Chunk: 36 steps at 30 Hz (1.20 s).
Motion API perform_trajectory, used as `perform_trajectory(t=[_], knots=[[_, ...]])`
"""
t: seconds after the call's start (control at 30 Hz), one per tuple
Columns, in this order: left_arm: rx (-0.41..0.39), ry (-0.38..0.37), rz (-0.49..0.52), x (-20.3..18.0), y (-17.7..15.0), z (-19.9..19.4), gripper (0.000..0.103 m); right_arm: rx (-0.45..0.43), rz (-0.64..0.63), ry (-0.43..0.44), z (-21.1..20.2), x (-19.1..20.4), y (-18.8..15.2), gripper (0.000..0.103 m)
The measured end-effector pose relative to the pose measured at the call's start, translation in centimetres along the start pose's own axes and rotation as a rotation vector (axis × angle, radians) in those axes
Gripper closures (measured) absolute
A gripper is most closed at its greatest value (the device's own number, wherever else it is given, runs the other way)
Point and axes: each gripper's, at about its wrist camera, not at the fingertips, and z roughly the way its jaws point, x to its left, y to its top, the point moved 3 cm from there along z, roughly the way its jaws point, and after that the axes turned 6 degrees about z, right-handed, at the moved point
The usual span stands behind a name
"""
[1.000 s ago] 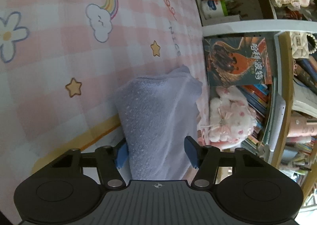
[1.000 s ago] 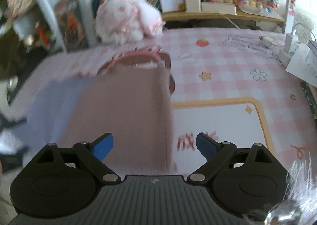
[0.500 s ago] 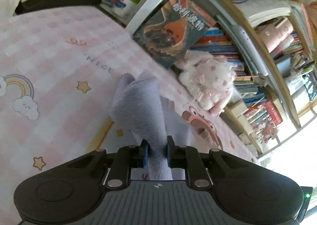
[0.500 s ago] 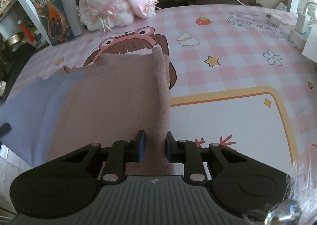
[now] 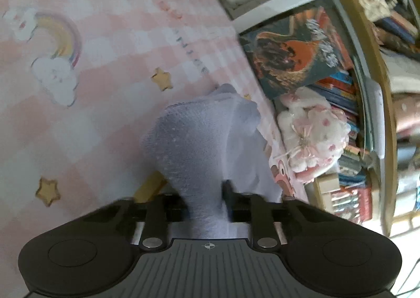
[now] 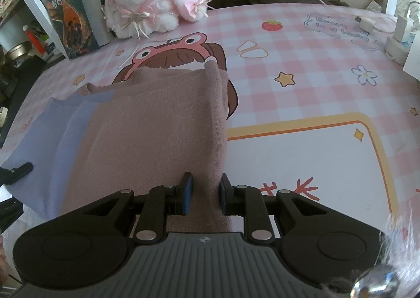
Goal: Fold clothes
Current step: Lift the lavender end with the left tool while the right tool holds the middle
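Right wrist view: right gripper [image 6: 203, 197] pinches the near edge of the cloth [image 6: 157, 135], spread on the pink mat [image 6: 315, 88]; left gripper [image 5: 207, 199] clamps its bunched lavender end.

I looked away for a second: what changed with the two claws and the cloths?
Both claws closed from open: the left claw pinched the lavender cloth, bunching it up; the right claw clamped the pink cloth's right edge. The plush bunny and book stayed put.
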Motion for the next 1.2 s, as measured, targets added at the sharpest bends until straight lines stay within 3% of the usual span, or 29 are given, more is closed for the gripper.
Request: perform_trajectory(t=[0.07,0.17,0.2,0.3,0.37,0.43,0.5,0.63,0.73,0.83,0.9,1.03,1.2], knots=[[-0.031,0.002,0.144,-1.9,0.2,-0.9,0.089,0.004,0.002,0.005,0.1,0.0,0.1,0.084],[-0.144,0.007,0.538,-6.7,-0.7,-3.1,0.089,0.015,0.004,0.024,0.2,0.2,0.0,0.084],[-0.155,0.007,0.555,-6.8,-0.6,-3.2,0.089,0.024,0.006,0.04,0.3,0.4,0.0,0.084],[-0.106,0.072,0.366,-3.6,1.1,-1.8,0.089,0.042,-0.01,0.065,0.7,1.4,-0.1,0.084],[-0.074,0.077,0.227,-1.2,2.1,-1.3,0.088,0.046,-0.03,0.071,0.9,2.1,-0.1,0.084],[-0.061,0.061,0.187,-0.4,2.5,-1.2,0.088,0.054,-0.036,0.085,1.0,2.4,-0.2,0.084],[-0.035,0.056,0.145,0.1,2.5,-0.8,0.078,0.058,-0.046,0.088,1.2,2.7,-0.1,0.084],[-0.025,0.034,0.018,1.6,2.3,-0.4,0.078,0.061,-0.041,0.098,1.3,2.6,-0.1,0.084],[-0.033,0.035,0.014,1.8,2.3,-0.2,0.085,0.062,-0.029,0.107,1.4,2.3,-0.1,0.083],[-0.035,0.047,0.039,1.8,2.2,-0.2,0.087,0.063,-0.028,0.111,1.4,2.2,-0.1,0.081],[-0.034,0.053,0.046,1.8,2.2,-0.4,0.087,0.06,-0.032,0.106,1.3,1.9,0.3,0.074],[-0.051,0.069,0.061,1.6,2.1,-0.4,0.086,0.043,-0.028,0.114,1.4,1.1,2.2,0.073],[-0.075,0.085,0.026,1.6,2.0,-0.3,0.086,0.015,-0.141,0.127,2.9,2.2,6.1,0.073]])
